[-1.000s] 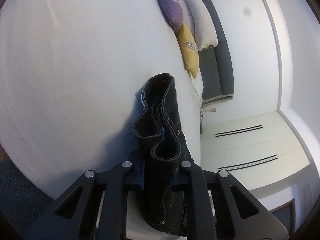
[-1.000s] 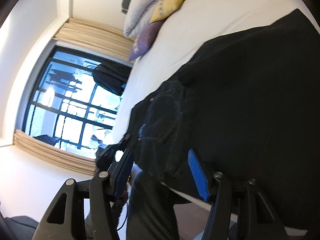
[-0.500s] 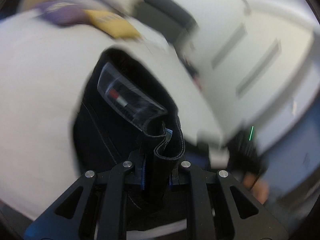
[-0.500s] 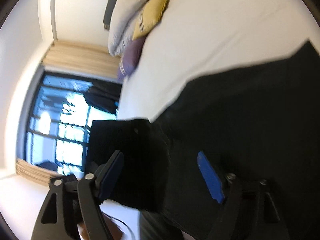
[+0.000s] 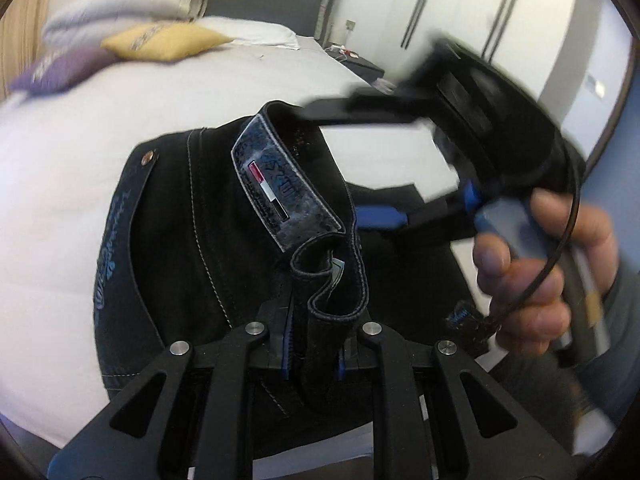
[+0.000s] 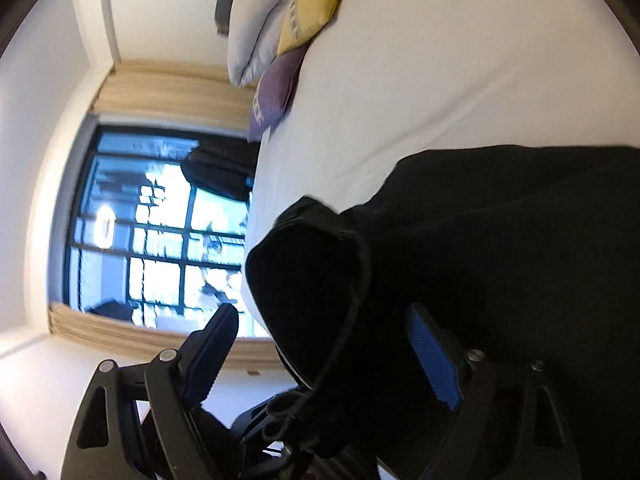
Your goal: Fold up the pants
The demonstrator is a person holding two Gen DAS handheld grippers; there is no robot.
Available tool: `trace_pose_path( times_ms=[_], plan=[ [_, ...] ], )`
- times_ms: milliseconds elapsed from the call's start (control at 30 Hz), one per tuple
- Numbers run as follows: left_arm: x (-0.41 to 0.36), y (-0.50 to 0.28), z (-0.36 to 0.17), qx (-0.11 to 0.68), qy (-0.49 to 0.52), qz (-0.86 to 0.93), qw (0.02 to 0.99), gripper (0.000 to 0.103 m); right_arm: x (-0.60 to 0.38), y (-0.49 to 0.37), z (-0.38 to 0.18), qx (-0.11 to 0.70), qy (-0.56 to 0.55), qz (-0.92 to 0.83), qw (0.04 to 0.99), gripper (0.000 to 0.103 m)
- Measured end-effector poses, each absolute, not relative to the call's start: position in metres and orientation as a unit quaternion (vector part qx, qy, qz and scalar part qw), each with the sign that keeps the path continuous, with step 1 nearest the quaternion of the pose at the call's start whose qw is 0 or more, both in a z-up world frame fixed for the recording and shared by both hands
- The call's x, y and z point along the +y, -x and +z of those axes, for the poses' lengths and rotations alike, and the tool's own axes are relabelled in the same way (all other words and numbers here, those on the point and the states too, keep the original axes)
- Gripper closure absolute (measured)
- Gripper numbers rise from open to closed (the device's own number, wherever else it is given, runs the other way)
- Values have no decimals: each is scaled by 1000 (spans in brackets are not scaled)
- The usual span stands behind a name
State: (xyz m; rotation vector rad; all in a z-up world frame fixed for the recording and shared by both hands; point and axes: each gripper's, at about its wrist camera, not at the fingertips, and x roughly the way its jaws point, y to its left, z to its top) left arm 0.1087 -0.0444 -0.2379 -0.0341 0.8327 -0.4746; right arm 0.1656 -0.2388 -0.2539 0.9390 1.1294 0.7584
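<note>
Black jeans (image 5: pixel 172 248) with a leather waist patch lie on the white bed (image 5: pixel 60 152). My left gripper (image 5: pixel 312 356) is shut on the bunched waistband, which stands up between the jaws. My right gripper (image 5: pixel 404 168) shows in the left wrist view, held by a hand, open, just right of the waistband. In the right wrist view the right gripper (image 6: pixel 320 344) is open with a dark fold of the jeans (image 6: pixel 500 248) lying between its spread jaws.
Yellow (image 5: pixel 168 40), purple (image 5: pixel 56 68) and grey pillows sit at the bed head. A wardrobe wall (image 5: pixel 500 8) stands right of the bed. A large window (image 6: pixel 160 232) is on the far side.
The left gripper has swung round with the waistband, so the bed now lies level in its view. The right gripper has moved in beside the waistband, still open.
</note>
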Motion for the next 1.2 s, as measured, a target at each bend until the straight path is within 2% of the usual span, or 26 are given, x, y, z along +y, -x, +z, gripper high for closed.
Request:
trace_pose_path(
  times_ms=[200, 300, 367, 433, 467, 533, 767, 1200],
  plan=[
    [-76, -100, -239, 383, -67, -218, 895, 89, -223, -175, -235, 523, -358, 341, 694, 16],
    [-88, -95, -239, 371, -101, -219, 896, 89, -220, -179, -234, 534, -317, 329, 711, 34],
    [-96, -90, -242, 364, -126, -212, 898, 89, -225, -181, -239, 540, -323, 325, 706, 52],
    [-101, -87, -244, 363, -133, -214, 897, 89, -236, -179, -244, 537, -329, 320, 708, 75],
    [-106, -78, -243, 364, -132, -220, 895, 89, -242, -177, -245, 533, -333, 319, 709, 78],
    [-126, -65, -237, 363, -137, -233, 892, 89, -254, -170, -245, 523, -335, 319, 716, 82],
    [-180, -53, -229, 355, -161, -273, 880, 89, -310, -156, -248, 500, -357, 298, 730, 83],
    [-274, -60, -277, 390, -219, -300, 842, 89, -369, -154, -281, 503, -363, 252, 743, 88]
  ],
)
